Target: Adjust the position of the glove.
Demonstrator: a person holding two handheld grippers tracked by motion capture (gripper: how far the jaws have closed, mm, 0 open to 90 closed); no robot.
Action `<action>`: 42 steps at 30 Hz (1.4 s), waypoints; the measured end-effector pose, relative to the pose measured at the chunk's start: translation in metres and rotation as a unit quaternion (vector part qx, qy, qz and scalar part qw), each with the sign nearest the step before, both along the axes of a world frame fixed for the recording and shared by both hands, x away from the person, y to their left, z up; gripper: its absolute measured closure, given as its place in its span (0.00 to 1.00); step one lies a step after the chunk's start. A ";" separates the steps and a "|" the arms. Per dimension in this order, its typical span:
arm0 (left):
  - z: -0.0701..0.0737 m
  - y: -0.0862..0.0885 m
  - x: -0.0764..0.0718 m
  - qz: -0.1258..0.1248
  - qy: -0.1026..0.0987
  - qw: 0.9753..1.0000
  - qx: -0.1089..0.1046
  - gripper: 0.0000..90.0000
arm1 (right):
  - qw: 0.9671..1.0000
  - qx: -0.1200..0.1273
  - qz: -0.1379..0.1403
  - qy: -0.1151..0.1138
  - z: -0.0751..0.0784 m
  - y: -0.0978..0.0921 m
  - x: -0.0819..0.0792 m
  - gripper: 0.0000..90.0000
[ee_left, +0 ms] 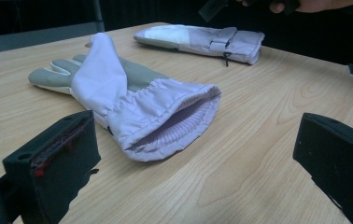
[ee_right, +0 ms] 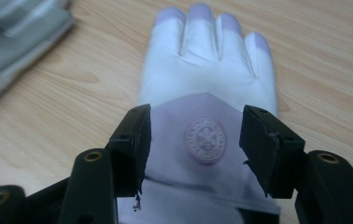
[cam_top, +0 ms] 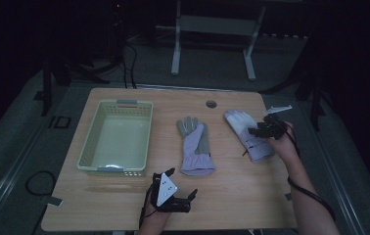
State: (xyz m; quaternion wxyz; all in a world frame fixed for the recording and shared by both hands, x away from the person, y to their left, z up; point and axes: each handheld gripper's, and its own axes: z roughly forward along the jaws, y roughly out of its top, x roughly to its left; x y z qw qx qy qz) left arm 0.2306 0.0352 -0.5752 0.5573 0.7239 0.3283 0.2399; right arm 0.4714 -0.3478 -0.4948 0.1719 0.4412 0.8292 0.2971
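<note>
Right gripper [ee_right: 195, 140] hung low over the right glove [ee_right: 207, 88], jaws spread wide either side of its round badge [ee_right: 205, 140], nothing pinched yet. A grasp was being lined up, I'd judge; next it needed to drop and close on the fabric. Left gripper [ee_left: 198, 154] waited, jaws wide and empty, facing the cuff of the left glove [ee_left: 128, 88]. That glove lay between the right one and the basket [cam_top: 117, 137], which the high view alone revealed.

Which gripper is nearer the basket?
Left. The left gripper sits open near the table's front edge, just right of the basket's front corner. The right gripper hangs open over the far glove.
</note>
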 end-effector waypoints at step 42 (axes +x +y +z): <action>0.000 0.001 0.001 0.011 0.007 1.000 -0.003 0.00 | 0.989 0.099 -0.103 0.030 0.052 0.002 -0.104 0.89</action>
